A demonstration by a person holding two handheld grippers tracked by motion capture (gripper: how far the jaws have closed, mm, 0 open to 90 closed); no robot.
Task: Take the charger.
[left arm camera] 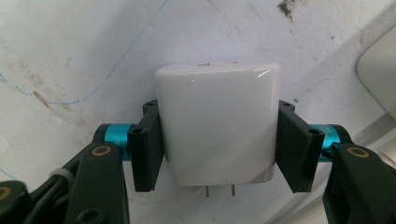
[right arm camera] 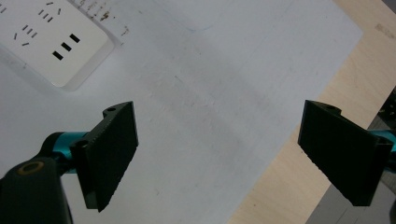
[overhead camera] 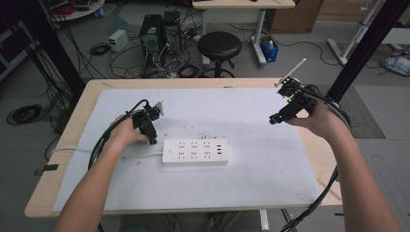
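The left tongs (left arm camera: 219, 140) are clamped on a glossy white square plastic charger block (left arm camera: 217, 126), 1 black jaw pressed against each of its flat sides. The block's 2 thin metal prongs (left arm camera: 219, 190) stick out of the end that faces back toward the tongs' body. Seen from above, the left tongs (overhead camera: 151, 135) point down at the tabletop, with the person's left hand (overhead camera: 126, 133) wrapped around the handle and a black cable trailing back along the forearm.

Just beside the tips of the left tongs, on the side toward the right tongs, lies a long white rectangular power strip (overhead camera: 195, 152), flat on a pale grey-white mat (overhead camera: 261, 179) that covers most of the light wooden tabletop (overhead camera: 77, 121). Its thin white cord (overhead camera: 87, 151) runs off under the left hand toward the tabletop's edge. A rounded corner of the strip (left arm camera: 380, 70) is also visible past the held block.

The right tongs (overhead camera: 274, 119) hang well apart from the strip, above the mat, held in the person's right hand (overhead camera: 316, 118). Their jaws stand spread wide with nothing between them (right arm camera: 217, 154); beyond them are the scuffed mat, an end of the strip (right arm camera: 56, 37) with its slots, and bare wood (right arm camera: 327, 84).
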